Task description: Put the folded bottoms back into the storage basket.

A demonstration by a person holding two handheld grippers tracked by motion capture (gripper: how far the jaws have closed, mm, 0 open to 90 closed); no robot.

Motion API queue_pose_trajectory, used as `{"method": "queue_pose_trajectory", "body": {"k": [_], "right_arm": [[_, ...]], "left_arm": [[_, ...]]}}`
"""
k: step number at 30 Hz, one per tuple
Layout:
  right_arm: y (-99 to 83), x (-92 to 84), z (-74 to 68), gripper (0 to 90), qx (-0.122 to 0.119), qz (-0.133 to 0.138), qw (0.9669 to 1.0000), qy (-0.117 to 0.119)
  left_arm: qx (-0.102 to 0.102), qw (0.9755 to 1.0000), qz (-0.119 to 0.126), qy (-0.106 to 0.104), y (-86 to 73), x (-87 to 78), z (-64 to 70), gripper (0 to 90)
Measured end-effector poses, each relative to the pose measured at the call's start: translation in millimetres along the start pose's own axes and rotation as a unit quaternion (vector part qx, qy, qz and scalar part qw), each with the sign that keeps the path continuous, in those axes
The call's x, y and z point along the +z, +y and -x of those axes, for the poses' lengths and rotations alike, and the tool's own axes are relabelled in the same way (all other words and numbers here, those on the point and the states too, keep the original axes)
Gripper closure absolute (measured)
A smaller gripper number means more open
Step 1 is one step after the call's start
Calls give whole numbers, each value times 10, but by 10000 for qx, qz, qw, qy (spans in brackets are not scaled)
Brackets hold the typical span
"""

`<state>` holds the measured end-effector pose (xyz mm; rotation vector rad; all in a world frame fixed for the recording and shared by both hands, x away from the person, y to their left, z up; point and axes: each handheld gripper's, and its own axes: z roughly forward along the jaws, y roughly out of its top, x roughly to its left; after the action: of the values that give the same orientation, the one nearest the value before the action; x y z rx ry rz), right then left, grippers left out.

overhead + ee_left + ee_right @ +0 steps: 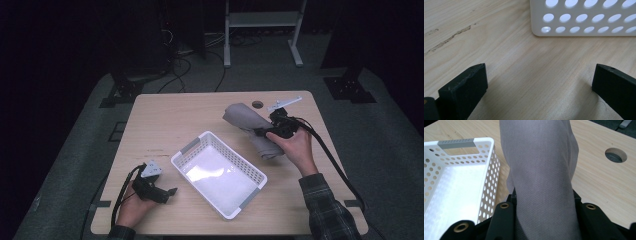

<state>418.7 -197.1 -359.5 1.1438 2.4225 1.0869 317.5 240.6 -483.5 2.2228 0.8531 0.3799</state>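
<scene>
Your right hand-held gripper [272,131] has its jaws closed around the rolled grey woven cloth [248,122], pinching it partway along the bundle so that one end sticks out to the far left and the other hangs toward you. In the right gripper view the cloth [541,170] runs straight up between the two black jaws, which press in on both sides of it. Gripping near the middle makes sense: the roll stays together instead of unspooling. The cloth sits at the far right of the pale wooden bench [165,120], just right of the white perforated plastic basket [218,172], near the round cable hole [257,104].

The basket lies empty and angled across the middle of the bench, its near wall facing your left side (likely the destination for the cloth, judging from how close you hold it).

Your left hand-held gripper [167,192] rests low at the near left with its jaws spread wide and nothing between them; its own view shows bare bench [524,75] and the basket's rounded corner [584,20] just ahead. It looks parked there to steady the basket if needed.
</scene>
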Motion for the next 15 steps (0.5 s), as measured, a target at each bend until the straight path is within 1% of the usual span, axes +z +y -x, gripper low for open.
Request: {"method": "queue_pose_trajectory", "body": {"k": [2, 3, 6, 9, 13, 15], "right_arm": [[12, -18, -24, 616, -58, 35, 10000, 18], [20, -30, -44, 616, -38, 52, 10000, 52], [34, -68, -86, 616, -77, 129, 9998, 131], [47, -89, -128, 616, -118, 107, 9999, 56], [66, -122, -191, 616, -98, 133, 9998, 112], [80, -140, -240, 616, -123, 130, 9998, 82]], "left_arm": [[11, 10000, -6, 4, 0, -1, -1, 0], [2, 10000, -2, 0, 0, 0, 0, 0], [-15, 10000, 15, -1, 0, 2, 2, 0], [-16, 10000, 15, 0, 0, 2, 2, 0], [-18, 10000, 19, 0, -1, 2, 3, 0], [-17, 10000, 20, 0, -1, 2, 3, 0]]}}
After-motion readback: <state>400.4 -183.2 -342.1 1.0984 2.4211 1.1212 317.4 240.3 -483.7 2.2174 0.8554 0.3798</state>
